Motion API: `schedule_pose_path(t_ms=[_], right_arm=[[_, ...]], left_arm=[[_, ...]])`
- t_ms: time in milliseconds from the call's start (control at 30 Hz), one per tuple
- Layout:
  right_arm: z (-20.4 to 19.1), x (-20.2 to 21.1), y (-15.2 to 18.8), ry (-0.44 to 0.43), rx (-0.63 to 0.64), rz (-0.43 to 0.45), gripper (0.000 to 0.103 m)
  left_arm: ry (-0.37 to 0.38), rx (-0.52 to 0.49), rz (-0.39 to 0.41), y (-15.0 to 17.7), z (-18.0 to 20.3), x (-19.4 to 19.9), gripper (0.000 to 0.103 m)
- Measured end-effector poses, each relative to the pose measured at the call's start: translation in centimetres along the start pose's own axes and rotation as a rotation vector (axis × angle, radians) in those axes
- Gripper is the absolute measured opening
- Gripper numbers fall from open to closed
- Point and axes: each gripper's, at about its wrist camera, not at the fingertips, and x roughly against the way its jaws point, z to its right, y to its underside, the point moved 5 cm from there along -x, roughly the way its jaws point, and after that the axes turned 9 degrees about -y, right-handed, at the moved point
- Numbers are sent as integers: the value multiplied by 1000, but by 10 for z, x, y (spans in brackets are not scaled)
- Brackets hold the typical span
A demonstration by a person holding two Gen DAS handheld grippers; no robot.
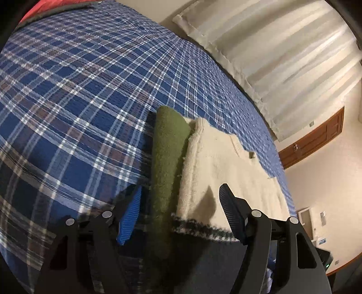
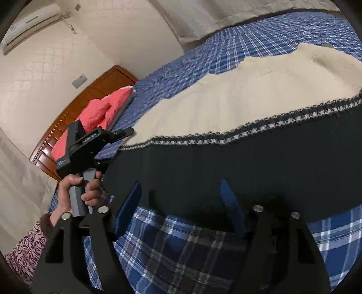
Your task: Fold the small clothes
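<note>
A cream knit sweater (image 1: 226, 167) with a dark lower band lies flat on the blue plaid bedspread (image 1: 79, 95). Its olive green sleeve (image 1: 167, 158) lies folded along its left edge. My left gripper (image 1: 181, 203) is open, its jaws either side of the sleeve and the sweater's left hem. In the right wrist view the sweater (image 2: 248, 95) fills the middle, its dark band (image 2: 226, 171) nearest. My right gripper (image 2: 181, 199) is open at the hem of the dark band. The left gripper's body (image 2: 88, 144) shows at the left, held by a hand.
A red pillow (image 2: 99, 113) lies by the wooden headboard (image 2: 95, 90). Pale curtains (image 1: 282, 56) hang beyond the bed's far edge. An air conditioner (image 2: 31, 20) hangs on the wall. A wooden door (image 1: 316, 138) stands at the right.
</note>
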Motion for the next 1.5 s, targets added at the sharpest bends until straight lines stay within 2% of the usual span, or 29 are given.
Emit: schedule_pose_path(t_ms=[200, 300, 400, 467, 533, 600, 667, 833, 1133, 1333, 1500], right_arm=[[0, 7, 6, -45, -15, 27, 78], [-1, 8, 6, -47, -13, 28, 79], [-2, 8, 6, -57, -13, 30, 80], [-1, 8, 7, -68, -21, 35, 81], [-1, 9, 6, -79, -29, 39, 81], [1, 9, 6, -89, -35, 42, 81], [1, 10, 5, -97, -41, 48, 81], [3, 23, 7, -115, -82, 66, 80], [-2, 66, 36, -96, -68, 55, 80], [12, 116, 52, -86, -91, 102, 80], [37, 158, 59, -109, -178, 162, 80]], left_arm=[[33, -3, -65, 1, 10, -5, 67], [20, -11, -76, 3, 15, -8, 66], [-23, -22, -82, 5, 17, -12, 52], [-34, -28, -92, 5, 19, -13, 48], [-48, -55, -108, 6, 24, -13, 29], [-80, -101, -94, 6, 37, -9, 25], [-106, -140, -62, 3, 53, -3, 24], [-115, -171, -6, -3, 98, 13, 24], [-111, -242, 42, 1, 189, 17, 24], [-106, -320, 51, 22, 246, 4, 24], [-124, -361, 16, 48, 282, -28, 24]])
